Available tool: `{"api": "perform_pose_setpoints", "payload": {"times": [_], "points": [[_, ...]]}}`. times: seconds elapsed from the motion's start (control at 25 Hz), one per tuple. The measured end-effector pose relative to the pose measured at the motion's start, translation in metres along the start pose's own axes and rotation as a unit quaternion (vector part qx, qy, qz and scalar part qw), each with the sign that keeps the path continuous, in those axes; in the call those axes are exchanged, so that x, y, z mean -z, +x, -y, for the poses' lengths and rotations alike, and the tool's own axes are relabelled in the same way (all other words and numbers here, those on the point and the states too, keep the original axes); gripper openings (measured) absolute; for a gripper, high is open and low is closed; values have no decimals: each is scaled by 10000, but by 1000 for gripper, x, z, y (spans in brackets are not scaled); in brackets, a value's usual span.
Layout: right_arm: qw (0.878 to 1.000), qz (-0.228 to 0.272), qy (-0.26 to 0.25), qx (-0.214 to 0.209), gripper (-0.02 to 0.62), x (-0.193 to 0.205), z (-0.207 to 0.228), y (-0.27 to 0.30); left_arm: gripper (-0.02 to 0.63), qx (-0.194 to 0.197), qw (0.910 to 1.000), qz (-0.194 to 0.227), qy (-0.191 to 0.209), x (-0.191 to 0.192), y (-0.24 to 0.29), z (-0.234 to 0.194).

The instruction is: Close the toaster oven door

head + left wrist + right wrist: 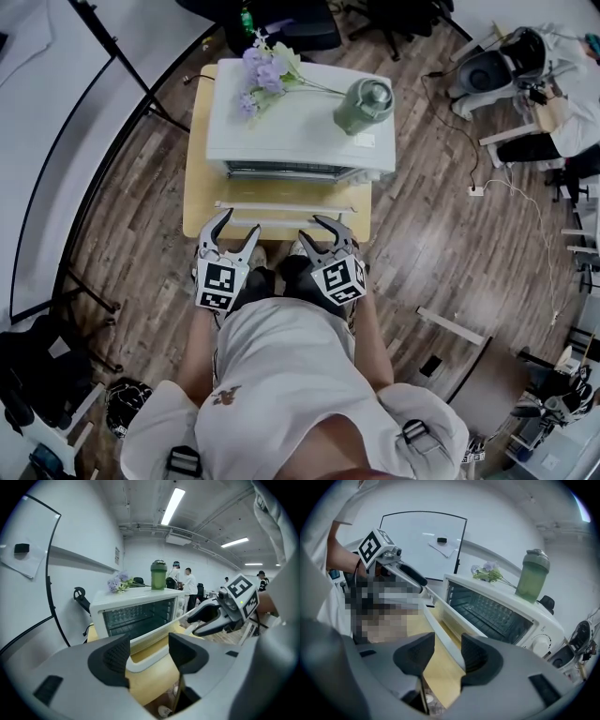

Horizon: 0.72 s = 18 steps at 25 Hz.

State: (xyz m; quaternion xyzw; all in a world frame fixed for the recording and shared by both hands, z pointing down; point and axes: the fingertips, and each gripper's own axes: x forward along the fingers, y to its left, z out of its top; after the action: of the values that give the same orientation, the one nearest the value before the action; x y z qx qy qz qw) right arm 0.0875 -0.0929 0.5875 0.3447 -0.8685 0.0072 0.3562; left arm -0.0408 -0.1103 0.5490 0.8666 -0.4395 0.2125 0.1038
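Note:
A white toaster oven [300,122] sits on a small wooden table [201,192], and its glass door [291,208] hangs open toward me. My left gripper [238,225] is at the left end of the door's front rim. In the left gripper view that gripper [147,651] is open and the rim [150,639] crosses the wide gap, with no pad pressing on it. My right gripper [328,225] is at the rim's right part. Its jaws [447,651] stand close together, with the rim [440,625] running up to the narrow gap. The oven cavity [492,609] is bare.
A green lidded bottle [364,103] and a spray of purple flowers [262,70] lie on the oven's top. A whiteboard on a black stand [56,187] is at the left. Chairs and cables crowd the floor at the right. People stand far off [187,583].

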Motion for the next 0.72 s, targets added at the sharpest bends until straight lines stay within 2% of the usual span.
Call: {"api": "perform_pose_setpoints", "payload": {"times": [0.32,0.52,0.72], "points": [[9999,56,39,83,173,-9,10,0,238,348,9986,-250,299,6,17,26],[9998,156,40,113,172,-17,19,1,224,298,9981,-358,404,8,27,24],[9997,207,42,132,172,-24,26,2,201,193,9983,-296,461,1,32,16]]}}
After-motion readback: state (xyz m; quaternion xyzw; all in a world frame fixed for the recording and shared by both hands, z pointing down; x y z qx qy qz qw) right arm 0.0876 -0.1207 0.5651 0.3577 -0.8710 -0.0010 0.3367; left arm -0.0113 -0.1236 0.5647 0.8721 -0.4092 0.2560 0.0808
